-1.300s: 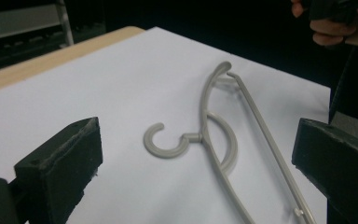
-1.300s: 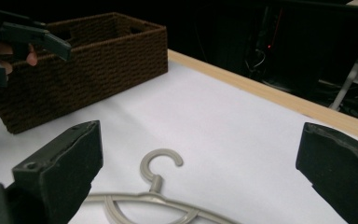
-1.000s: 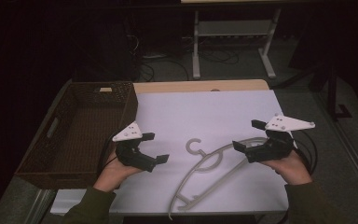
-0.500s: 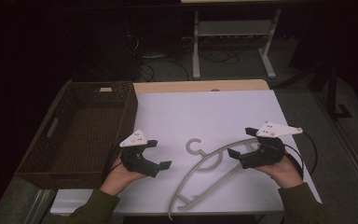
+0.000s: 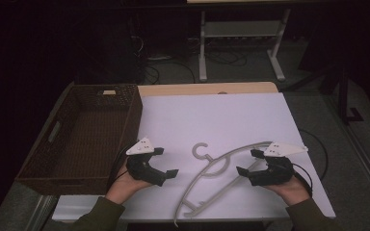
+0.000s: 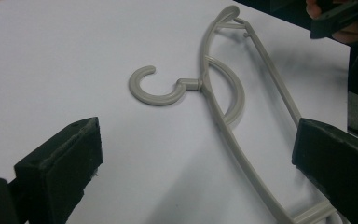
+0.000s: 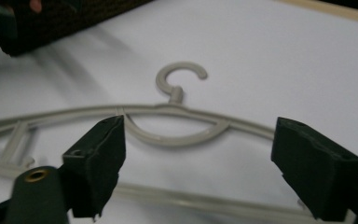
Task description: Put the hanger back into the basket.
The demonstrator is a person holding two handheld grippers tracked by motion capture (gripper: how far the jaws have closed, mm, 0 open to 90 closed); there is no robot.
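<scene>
White table [image 5: 221, 115], wicker basket [image 5: 84, 134] at left edge, grey hanger [image 5: 221, 168] flat on table btwn grippers, left gripper [image 5: 166, 163] spread, off hanger, right gripper [image 5: 249, 162] just been closing, jaws astride hanger arm, not pinching.

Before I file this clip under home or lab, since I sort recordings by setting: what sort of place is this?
Probably a lab or workshop recording station, not a home. A white work table stands in a dark room, loose cables run over the floor behind it, and a bare metal stand sits beyond.
</scene>
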